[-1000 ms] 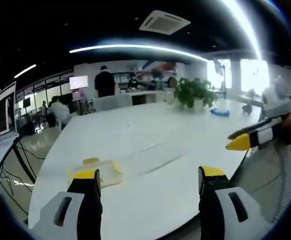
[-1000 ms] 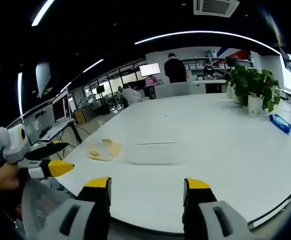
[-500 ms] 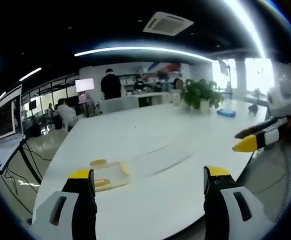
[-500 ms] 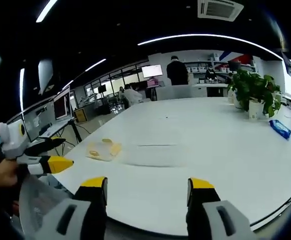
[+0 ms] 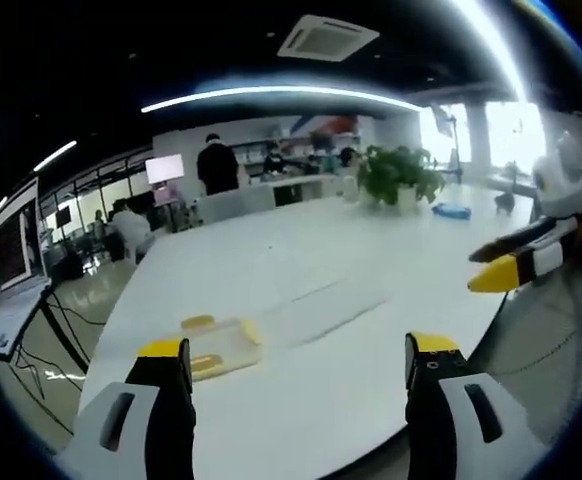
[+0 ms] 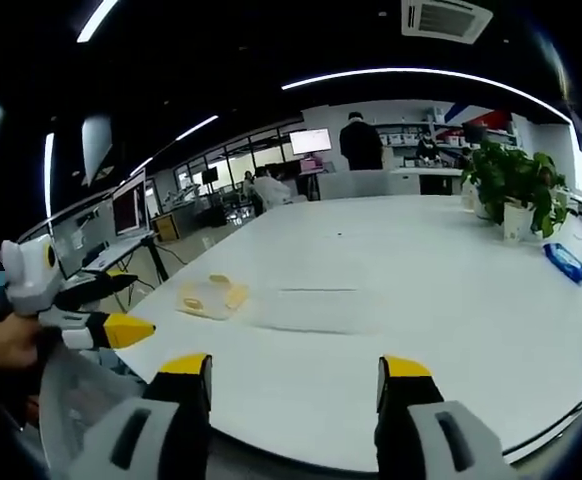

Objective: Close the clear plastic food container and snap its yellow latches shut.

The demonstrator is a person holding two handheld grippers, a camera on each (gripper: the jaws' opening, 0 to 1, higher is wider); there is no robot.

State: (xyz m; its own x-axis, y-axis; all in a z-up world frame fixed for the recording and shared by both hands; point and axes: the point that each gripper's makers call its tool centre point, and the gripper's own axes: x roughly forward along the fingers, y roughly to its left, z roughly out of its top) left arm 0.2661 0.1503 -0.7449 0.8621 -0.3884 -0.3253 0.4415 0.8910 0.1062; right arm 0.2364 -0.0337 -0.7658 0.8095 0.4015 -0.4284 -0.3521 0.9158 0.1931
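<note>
We hold the left gripper (image 5: 296, 365) and right gripper (image 6: 293, 378) off the near edge of the white table (image 6: 441, 290), both with jaws spread wide and empty. The clear food container (image 5: 216, 345) with yellow latches (image 5: 197, 322) lies on the table beyond our left gripper, its clear lid (image 6: 306, 305) flat beside it.

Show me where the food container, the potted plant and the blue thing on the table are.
container (image 5: 218, 347), left gripper view, on its clear body between the yellow latches
plant (image 6: 511, 180), right gripper view, on its leaves
blue thing (image 6: 565, 263), right gripper view, on its middle
</note>
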